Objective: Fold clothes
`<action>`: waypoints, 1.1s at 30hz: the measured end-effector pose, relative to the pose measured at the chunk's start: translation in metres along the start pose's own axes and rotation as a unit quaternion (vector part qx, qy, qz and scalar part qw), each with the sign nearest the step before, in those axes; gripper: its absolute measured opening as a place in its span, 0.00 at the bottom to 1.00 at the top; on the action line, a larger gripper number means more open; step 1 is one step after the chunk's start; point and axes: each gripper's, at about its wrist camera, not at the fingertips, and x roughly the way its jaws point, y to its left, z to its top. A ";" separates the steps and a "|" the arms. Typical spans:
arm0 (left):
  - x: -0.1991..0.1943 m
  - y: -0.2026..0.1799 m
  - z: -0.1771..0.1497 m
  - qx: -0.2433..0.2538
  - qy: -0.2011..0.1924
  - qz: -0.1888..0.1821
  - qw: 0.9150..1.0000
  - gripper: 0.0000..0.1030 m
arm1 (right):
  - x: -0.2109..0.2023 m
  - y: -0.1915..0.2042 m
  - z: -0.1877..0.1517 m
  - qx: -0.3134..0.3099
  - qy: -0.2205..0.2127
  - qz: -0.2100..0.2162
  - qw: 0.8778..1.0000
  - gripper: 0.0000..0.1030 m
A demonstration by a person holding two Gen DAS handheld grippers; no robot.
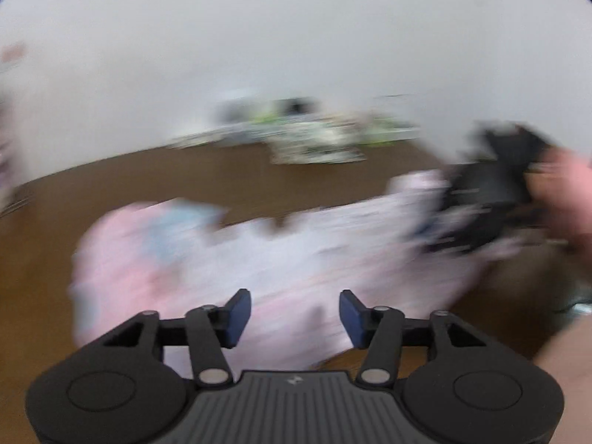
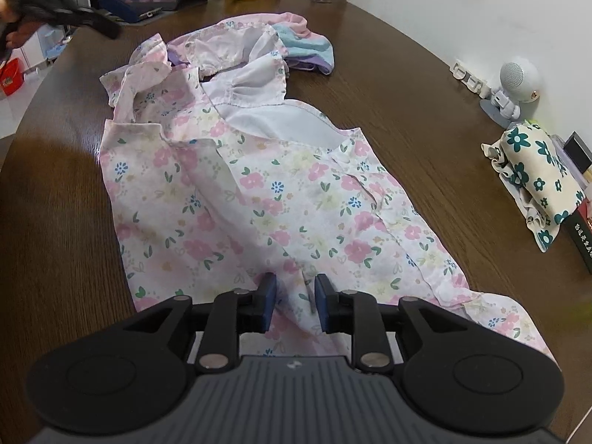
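Fabric of the dress (image 2: 236,192) is being bunched between the right gripper (image 2: 295,301) fingers at 6 o'clock in the right wrist view; the jaws are standing narrowed with a fold of cloth between them, though whether it is being pinched tight cannot be told. From that hem end, the dress is being stretched lengthwise across the table (image 2: 407,118) toward 12 o'clock, its white lining turned out near the neckline and its ruffled sleeves lying crumpled beyond. A striped garment (image 2: 307,46) is being left just past the sleeves at 1 o'clock. The left gripper (image 2: 100,7) is being held in the air at 11 o'clock, well apart from the cloth; in its own blurred view its fingers (image 1: 236,314) are being kept spread wide, with nothing between them. Judged from this, the right gripper is the nearer one, and the long axis is running straight away from it, so any fold would be turning on that line.
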 end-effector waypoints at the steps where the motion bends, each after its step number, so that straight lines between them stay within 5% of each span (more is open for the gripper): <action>1: 0.013 -0.015 0.006 0.012 0.004 -0.023 1.000 0.54 | 0.000 0.000 -0.001 0.001 -0.003 0.000 1.000 0.23; 4: 0.066 -0.056 0.022 0.045 0.034 -0.065 0.996 0.53 | 0.000 0.000 -0.004 0.007 -0.013 0.001 1.000 0.23; 8: 0.131 -0.084 0.032 0.076 0.071 -0.040 0.994 0.52 | -0.004 -0.002 -0.009 0.018 -0.029 -0.002 0.999 0.28; 9: 0.143 -0.087 0.033 0.084 0.075 -0.028 0.993 0.45 | -0.008 -0.003 -0.011 0.024 -0.037 -0.003 0.999 0.29; 10: 0.150 -0.087 0.033 0.087 0.077 -0.019 0.993 0.24 | -0.013 -0.005 -0.013 0.031 -0.044 -0.003 0.999 0.31; 11: 0.156 -0.085 0.034 0.081 0.081 -0.017 0.993 0.14 | -0.021 -0.006 -0.017 0.038 -0.055 -0.006 0.998 0.34; 15: 0.160 -0.071 0.031 0.042 0.083 -0.036 0.995 0.07 | -0.074 -0.013 -0.055 0.095 -0.099 -0.036 0.990 0.58; 19: 0.161 -0.066 0.031 0.019 0.078 -0.042 0.996 0.07 | -0.111 -0.025 -0.108 0.195 -0.106 -0.062 0.973 0.70; 25: 0.160 -0.069 0.032 0.016 0.071 -0.048 0.996 0.08 | -0.107 -0.050 -0.159 0.344 -0.127 -0.052 0.929 0.70; 27: 0.157 -0.071 0.031 0.020 0.068 -0.051 0.996 0.08 | -0.096 -0.055 -0.163 0.362 -0.131 -0.031 0.923 0.57; 29: 0.154 -0.073 0.030 0.024 0.064 -0.053 0.996 0.05 | -0.088 -0.057 -0.163 0.366 -0.134 -0.012 0.921 0.11; 33: 0.141 -0.076 0.032 0.026 0.049 -0.067 0.996 0.04 | -0.107 -0.045 -0.151 0.319 -0.157 -0.032 0.934 0.07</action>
